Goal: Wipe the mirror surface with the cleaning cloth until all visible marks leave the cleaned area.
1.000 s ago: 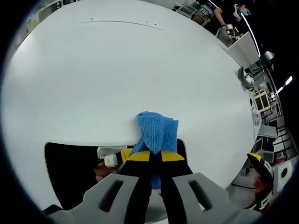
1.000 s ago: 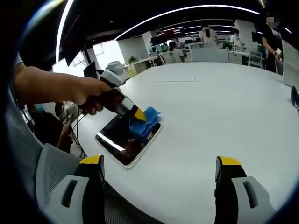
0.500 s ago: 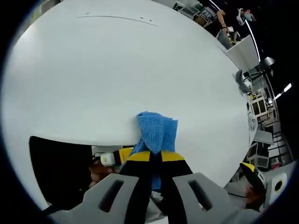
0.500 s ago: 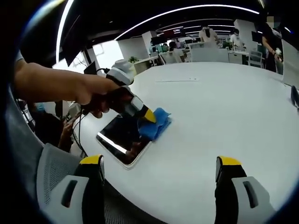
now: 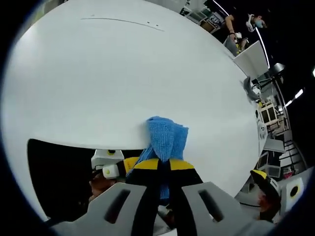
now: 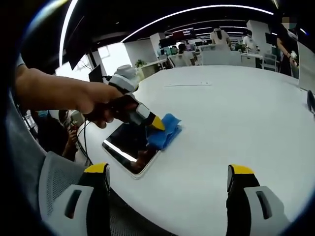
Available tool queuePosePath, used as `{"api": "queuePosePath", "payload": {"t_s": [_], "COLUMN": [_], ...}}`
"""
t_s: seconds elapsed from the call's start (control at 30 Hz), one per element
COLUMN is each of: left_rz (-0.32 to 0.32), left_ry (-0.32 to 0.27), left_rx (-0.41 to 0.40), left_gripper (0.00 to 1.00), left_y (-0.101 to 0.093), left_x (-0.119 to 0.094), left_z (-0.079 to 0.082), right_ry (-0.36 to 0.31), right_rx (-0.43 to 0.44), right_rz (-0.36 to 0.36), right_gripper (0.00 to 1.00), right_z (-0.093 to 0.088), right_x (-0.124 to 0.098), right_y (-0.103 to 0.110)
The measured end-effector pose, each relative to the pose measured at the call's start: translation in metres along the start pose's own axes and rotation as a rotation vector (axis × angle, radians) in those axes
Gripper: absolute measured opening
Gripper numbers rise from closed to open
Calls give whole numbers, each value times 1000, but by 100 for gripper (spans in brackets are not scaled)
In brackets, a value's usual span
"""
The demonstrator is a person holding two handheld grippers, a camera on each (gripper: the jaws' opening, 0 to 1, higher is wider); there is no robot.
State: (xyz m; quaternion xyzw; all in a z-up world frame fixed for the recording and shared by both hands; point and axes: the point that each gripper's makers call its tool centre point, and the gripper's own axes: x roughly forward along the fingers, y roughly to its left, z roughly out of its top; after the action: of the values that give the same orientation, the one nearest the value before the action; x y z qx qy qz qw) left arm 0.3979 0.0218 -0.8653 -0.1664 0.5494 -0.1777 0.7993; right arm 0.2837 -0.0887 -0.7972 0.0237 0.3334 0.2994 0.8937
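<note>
Here the left hand-held gripper point(image 6: 158, 125) pinches a bunched blue cloth point(image 6: 165, 133), its jaws pressed together on the fabric, and holds it down at the far edge of a flat rectangular mirror point(image 6: 129, 147) that lies on the white desk point(image 6: 231, 118). In the left gripper view the cloth point(image 5: 166, 140) pokes up past the yellow jaw tips, half over the dark glass point(image 5: 59, 172) and half over the desk point(image 5: 123, 73). The right hand-held gripper point(image 6: 167, 184) hangs over the near desk edge with its jaws spread wide and nothing between them.

The cloth looks soft, light and limp; it folds over itself, so a pinch at the gathered middle, as it is held now, probably gives the firmest pad for rubbing. The mirror looks thin, stiff, smooth and likely fragile, with a pale rim. Lying loose on a slick desk, it may slide under a hard stroke, so pressure should stay moderate and flat; if it needs steadying, the rim is the place to touch, not the glass. Whether marks remain on the glass I cannot tell.
</note>
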Motion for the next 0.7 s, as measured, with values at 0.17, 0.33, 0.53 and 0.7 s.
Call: {"api": "queuePosePath", "payload": {"t_s": [0.17,0.33,0.53,0.7], "left_rz": [0,1,1,0], "left_ry": [-2,-8,-13,-8], "left_rx": [-10,-21,-15,-20], "left_gripper": [2,2,2,2], "left_y": [0,0,-1,-1], "left_x": [-4,-6,-8,-9], "left_z": [-9,-15,-20,-23], "right_ry": [6,-2,-8,-11], "right_rx": [-9,-14,-13,-24], "right_rz": [-5,-8,-20,-17], "right_gripper": [98,98,98,98], "right_z": [1,3,3,2], "right_x": [-2,-4,-4,-1], "right_y": [-3,-6,-11,-6]}}
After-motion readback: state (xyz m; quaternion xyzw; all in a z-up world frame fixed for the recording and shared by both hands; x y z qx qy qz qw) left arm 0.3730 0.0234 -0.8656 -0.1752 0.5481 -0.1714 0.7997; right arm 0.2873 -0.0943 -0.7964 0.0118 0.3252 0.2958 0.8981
